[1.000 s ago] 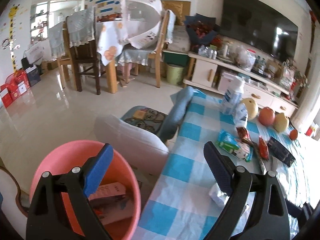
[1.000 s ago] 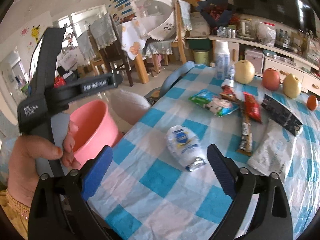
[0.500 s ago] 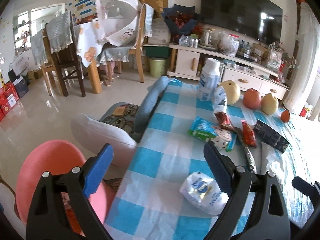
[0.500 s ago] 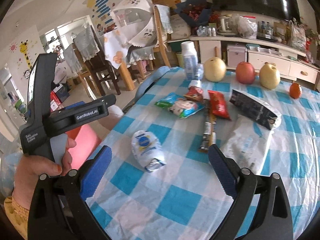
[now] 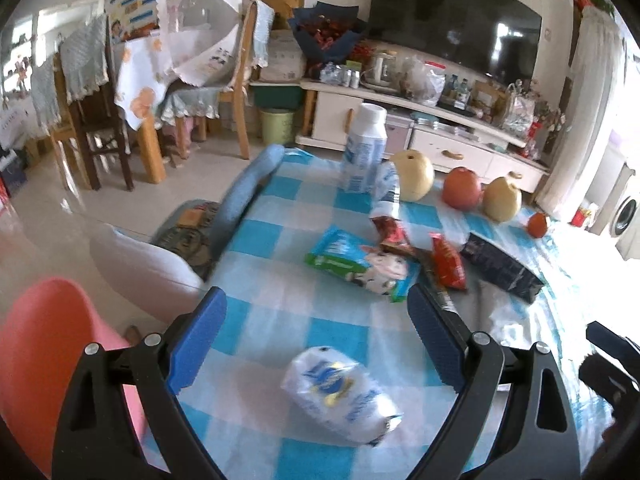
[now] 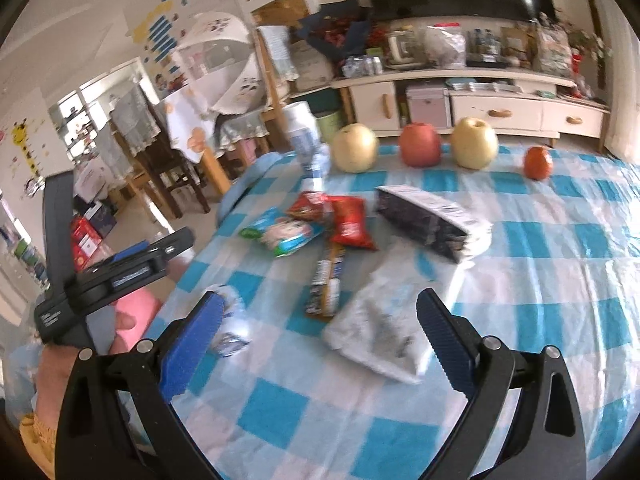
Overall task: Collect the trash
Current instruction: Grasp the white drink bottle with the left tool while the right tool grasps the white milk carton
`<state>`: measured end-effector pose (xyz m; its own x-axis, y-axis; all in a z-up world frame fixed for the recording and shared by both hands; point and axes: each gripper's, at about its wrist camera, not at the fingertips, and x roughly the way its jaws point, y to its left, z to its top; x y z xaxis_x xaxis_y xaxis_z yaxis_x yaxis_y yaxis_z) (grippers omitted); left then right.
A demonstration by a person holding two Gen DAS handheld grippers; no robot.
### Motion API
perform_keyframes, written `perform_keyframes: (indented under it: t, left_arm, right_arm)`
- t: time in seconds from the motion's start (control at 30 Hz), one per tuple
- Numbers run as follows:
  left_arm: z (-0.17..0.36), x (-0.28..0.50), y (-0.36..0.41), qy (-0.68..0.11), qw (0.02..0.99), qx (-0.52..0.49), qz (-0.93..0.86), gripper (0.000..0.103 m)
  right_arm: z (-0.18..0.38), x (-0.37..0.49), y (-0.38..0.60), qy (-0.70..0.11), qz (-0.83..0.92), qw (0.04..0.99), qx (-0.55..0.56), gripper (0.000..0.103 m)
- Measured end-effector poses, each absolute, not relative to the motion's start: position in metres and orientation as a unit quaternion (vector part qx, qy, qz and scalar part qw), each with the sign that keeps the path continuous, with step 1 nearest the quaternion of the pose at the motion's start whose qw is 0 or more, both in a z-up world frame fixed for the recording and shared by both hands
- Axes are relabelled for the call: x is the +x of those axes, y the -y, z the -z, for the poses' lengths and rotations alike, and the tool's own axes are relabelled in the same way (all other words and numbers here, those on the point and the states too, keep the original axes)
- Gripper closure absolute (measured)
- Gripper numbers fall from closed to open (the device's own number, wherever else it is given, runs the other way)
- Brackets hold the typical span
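Fills the lower half of both views: the table (image 5: 280,320) under a blue-and-white checked cloth, slick-looking plastic, likely to let wrappers slide when nudged. Off its edge, lower left of the left wrist view: the pink bin (image 5: 40,360), judged the place for the trash.

Left hand-held gripper (image 5: 316,338): jaws spread wide, holding nothing, framing the white-and-blue wrapper (image 5: 340,396) at bottom centre. Looks light, puffy and crinkly; best pinched across its narrow width, near the middle, not at the twisted end.

Right hand-held gripper (image 6: 320,340): also wide apart and empty, hanging over the crumpled white bag (image 6: 376,336) at lower centre. Thin, limp film, lying flat; needs a raised fold to bite on, else slips under the pads.

Further up, right of centre: the dark carton (image 6: 424,220), stiff-sided, probably empty and light; easy to clamp across its short faces.

Centre left: green-and-blue snack pack (image 6: 280,234), soft and glossy. Beside it, touching: red packet (image 6: 352,222), small, slippery foil. Below: long bar wrapper (image 6: 326,284), flat, hardest to lift off the cloth.
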<state>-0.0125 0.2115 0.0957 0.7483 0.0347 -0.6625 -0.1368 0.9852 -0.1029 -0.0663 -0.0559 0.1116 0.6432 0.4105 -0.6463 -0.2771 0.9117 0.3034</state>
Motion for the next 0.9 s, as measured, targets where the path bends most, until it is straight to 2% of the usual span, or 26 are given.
perform_keyframes:
  t: [0.17, 0.23, 0.3, 0.6, 0.9]
  left_arm:
    - [-0.09, 0.013, -0.191, -0.363, 0.928, -0.082, -0.013, 0.013]
    - [-0.089, 0.027, -0.183, -0.371, 0.926, -0.075, -0.007, 0.03]
    - [-0.086, 0.048, -0.176, -0.383, 0.921, -0.067, -0.008, 0.035]
    - [-0.07, 0.151, -0.146, -0.421, 0.906, -0.038, -0.009, 0.035]
    - [-0.05, 0.21, -0.139, -0.448, 0.894, -0.008, -0.026, 0.054]
  right_arm:
    - [-0.104, -0.043, 0.094, -0.385, -0.155, 0.906, 0.086, 0.007]
    - [-0.1, -0.032, 0.108, -0.386, -0.14, 0.908, 0.083, 0.007]
    - [-0.095, -0.019, 0.122, -0.387, -0.136, 0.908, 0.088, 0.007]
    - [-0.065, 0.039, 0.147, -0.398, -0.149, 0.894, 0.142, 0.007]
    - [-0.049, 0.072, 0.127, -0.412, -0.197, 0.878, 0.141, 0.007]
